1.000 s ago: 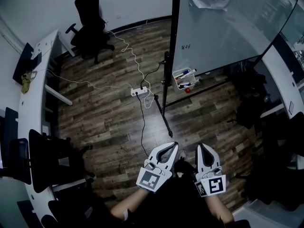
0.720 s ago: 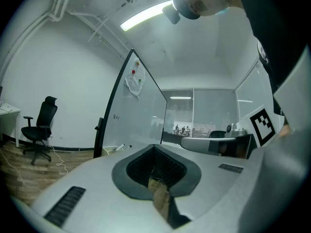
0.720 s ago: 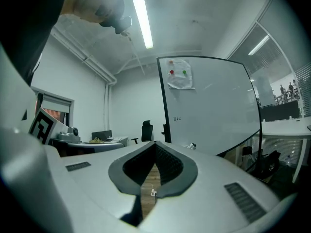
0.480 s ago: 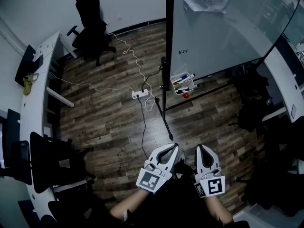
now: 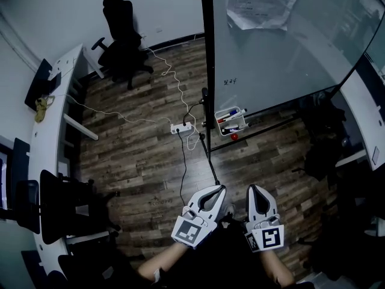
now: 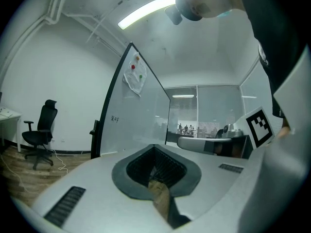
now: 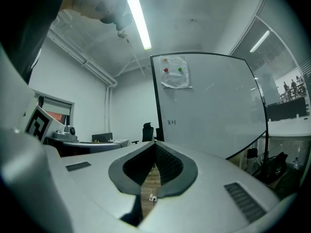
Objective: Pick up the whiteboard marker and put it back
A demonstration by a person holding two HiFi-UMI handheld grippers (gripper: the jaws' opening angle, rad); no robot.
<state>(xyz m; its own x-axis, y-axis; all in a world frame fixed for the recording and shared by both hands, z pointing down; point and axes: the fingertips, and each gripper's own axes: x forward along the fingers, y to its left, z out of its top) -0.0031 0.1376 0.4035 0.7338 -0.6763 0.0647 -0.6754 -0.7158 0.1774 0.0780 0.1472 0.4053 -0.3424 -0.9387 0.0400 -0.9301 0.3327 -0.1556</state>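
1. A curved white desk (image 5: pixel 55 110) runs down the left edge of the head view.
2. A black office chair (image 5: pixel 122 34) stands at upper left on the wooden floor (image 5: pixel 138 155).
3. A white power strip (image 5: pixel 181 127) lies just left of centre, with cables trailing from it.
4. The left gripper (image 5: pixel 221 188) sits at lower centre. Its jaw tips meet and nothing is between them.
5. The whiteboard markers (image 5: pixel 233 113) lie in a small white basket (image 5: pixel 219 125) at the foot of the whiteboard, centre frame, well apart from both grippers.
6. The right gripper (image 5: pixel 251 186) is just right of the left one, clamped fully together and empty.
7. The whiteboard (image 5: pixel 289 59) fills the upper right, with a sheet of paper (image 5: pixel 258 6) pinned near its top.
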